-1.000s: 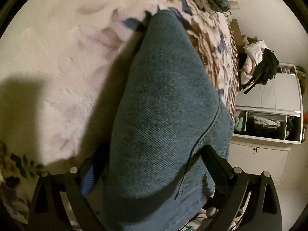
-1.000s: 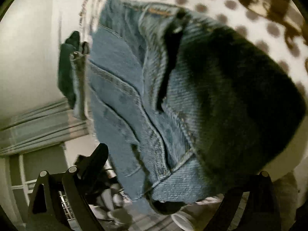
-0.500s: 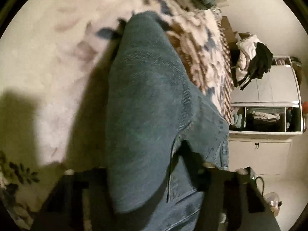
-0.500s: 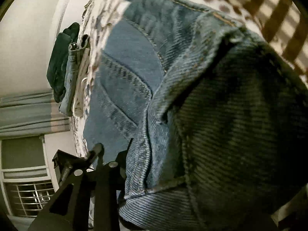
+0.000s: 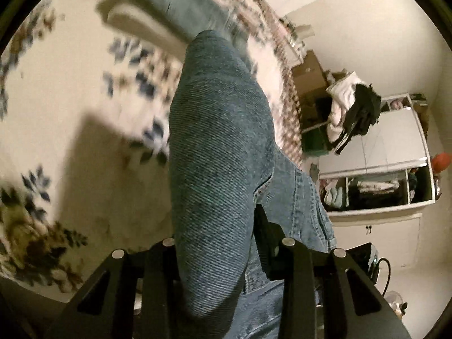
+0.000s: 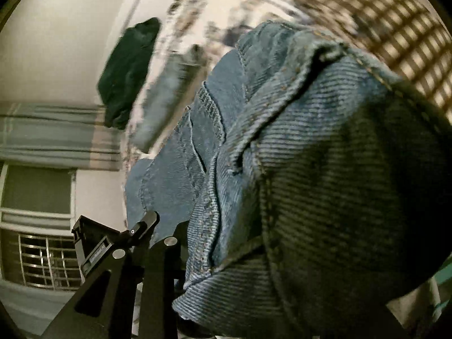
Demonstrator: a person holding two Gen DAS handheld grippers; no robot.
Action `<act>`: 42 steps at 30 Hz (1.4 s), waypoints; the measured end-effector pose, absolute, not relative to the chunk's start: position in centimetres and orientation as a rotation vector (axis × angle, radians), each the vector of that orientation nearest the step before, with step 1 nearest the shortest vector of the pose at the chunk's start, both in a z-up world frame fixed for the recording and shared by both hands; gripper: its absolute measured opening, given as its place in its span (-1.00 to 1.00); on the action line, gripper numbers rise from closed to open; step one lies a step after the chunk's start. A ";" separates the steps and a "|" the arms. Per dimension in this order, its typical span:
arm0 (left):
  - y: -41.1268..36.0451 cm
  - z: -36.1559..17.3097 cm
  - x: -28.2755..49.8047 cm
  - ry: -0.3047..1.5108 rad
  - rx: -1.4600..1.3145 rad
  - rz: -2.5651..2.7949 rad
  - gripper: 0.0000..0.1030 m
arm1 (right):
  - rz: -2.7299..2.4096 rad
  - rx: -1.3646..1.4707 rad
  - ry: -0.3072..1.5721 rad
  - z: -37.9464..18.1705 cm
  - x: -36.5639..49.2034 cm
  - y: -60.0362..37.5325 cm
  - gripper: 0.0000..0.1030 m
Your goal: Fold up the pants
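The blue jeans [image 5: 220,152] hang in a thick fold over the floral bedspread [image 5: 70,107]. My left gripper [image 5: 220,257] is shut on the jeans, the denim bunched between its two black fingers and lifted off the bed. In the right wrist view the jeans [image 6: 310,169] fill most of the frame, seams and a hem showing. My right gripper [image 6: 226,254] is shut on the jeans too; its left finger [image 6: 161,257] shows and the right finger is hidden under denim.
A folded pile of denim [image 5: 169,2] lies at the far end of the bed. A white cabinet [image 5: 375,186] with clothes heaped on top stands at the right. In the right wrist view a dark garment [image 6: 127,70] lies near the wall above a barred window [image 6: 42,260].
Both grippers closed on the jeans and lifted them. The left view swung up, showing more of the bed's far end. The right view tilted up toward the wall and window.
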State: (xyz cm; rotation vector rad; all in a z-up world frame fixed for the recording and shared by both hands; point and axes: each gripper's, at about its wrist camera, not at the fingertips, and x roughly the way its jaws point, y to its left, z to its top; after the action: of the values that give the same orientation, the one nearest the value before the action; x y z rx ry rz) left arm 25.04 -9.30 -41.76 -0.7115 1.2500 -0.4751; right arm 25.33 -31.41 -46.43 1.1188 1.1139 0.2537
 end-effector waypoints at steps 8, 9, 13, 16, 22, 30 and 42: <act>-5.0 -36.0 34.8 1.141 -0.721 -0.473 -0.40 | 0.315 1.101 0.998 -38.8 37.0 -26.4 -0.39; -4.3 -35.6 36.9 1.131 -0.723 -0.476 -0.40 | 0.318 1.101 0.983 -38.4 38.3 -25.9 -0.39; -2.2 -35.4 44.4 1.112 -0.706 -0.491 -0.40 | 0.317 1.118 0.926 -37.2 45.4 -23.3 -0.39; -0.5 -36.2 50.3 1.114 -0.685 -0.503 -0.40 | 0.312 1.120 0.900 -37.5 51.1 -21.4 -0.39; 0.8 -40.6 59.6 1.150 -0.641 -0.509 -0.40 | 0.285 1.120 0.898 -41.6 61.3 -18.1 -0.39; 1.9 -48.3 63.5 1.257 -0.619 -0.475 -0.38 | 0.239 1.115 1.002 -50.1 66.2 -16.6 -0.37; 2.9 -48.1 61.8 1.259 -0.614 -0.435 -0.28 | 0.185 1.109 1.112 -51.9 62.0 -20.7 -0.03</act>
State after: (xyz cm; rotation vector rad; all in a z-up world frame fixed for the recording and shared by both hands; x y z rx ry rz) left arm 61.80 2.87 -48.05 -0.6136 1.2590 -0.4354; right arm 61.99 -20.68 -51.86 1.1087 1.1119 0.1849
